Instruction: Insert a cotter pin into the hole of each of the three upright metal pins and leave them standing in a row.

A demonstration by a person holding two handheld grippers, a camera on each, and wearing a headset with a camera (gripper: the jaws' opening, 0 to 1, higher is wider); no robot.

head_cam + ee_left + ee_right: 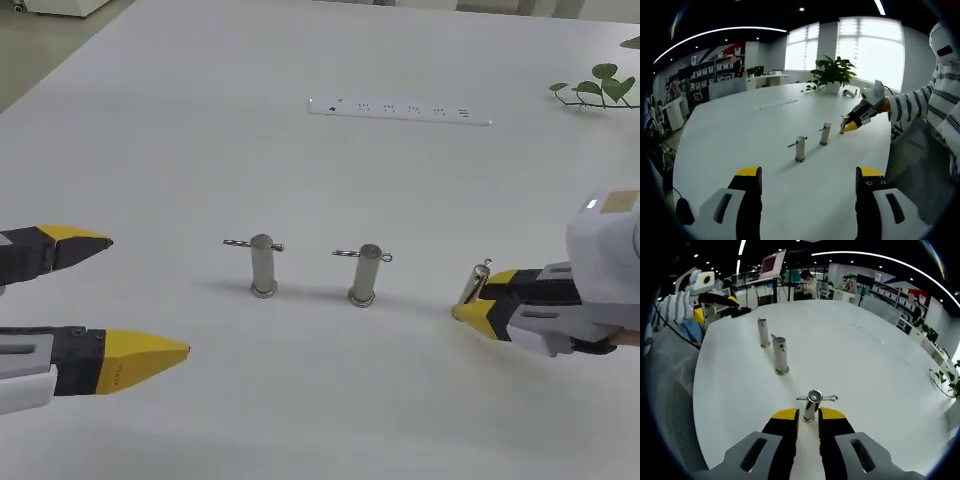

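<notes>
No text or label here is legible.

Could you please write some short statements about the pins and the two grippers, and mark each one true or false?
1. The first pin and the middle pin stand free on the table, each crossed by a cotter pin. True.
2. The left gripper is shut on a pin. False: its jaws are wide open, hold nothing and are apart from the pins.
3. The right gripper has one jaw on each side of the third pin. True.
4. The third pin has an empty hole. False: the third cotter pin crosses its top.
5. A power strip lies beyond the pins. True.
</notes>
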